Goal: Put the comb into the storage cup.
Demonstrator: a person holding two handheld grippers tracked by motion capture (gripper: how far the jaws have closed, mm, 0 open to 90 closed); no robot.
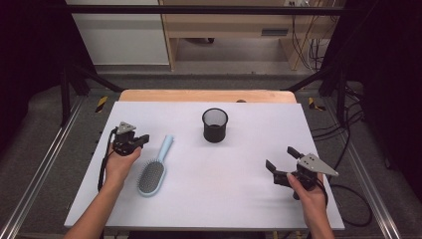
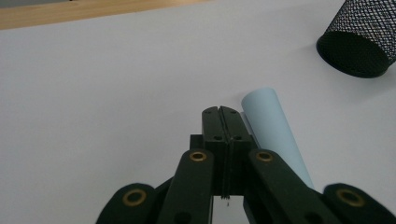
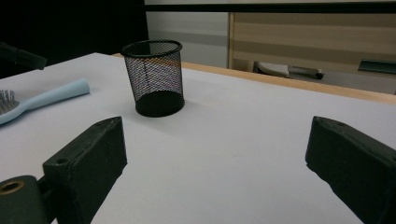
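1. The left gripper (image 1: 144,139) is at the left of the white worktop (image 1: 239,174), its jaws pressed together with nothing between them.
2. Just beside it lies the hairbrush (image 1: 154,169), light blue, flat on the worktop. Its handle points away from the person, and the jaw tips are close to that handle but I see no contact.
3. The right gripper (image 1: 281,158) is at the right side, jaws spread wide and empty, well apart from the hairbrush.
4. A black mesh cup (image 1: 215,125) stands upright between them, farther back.
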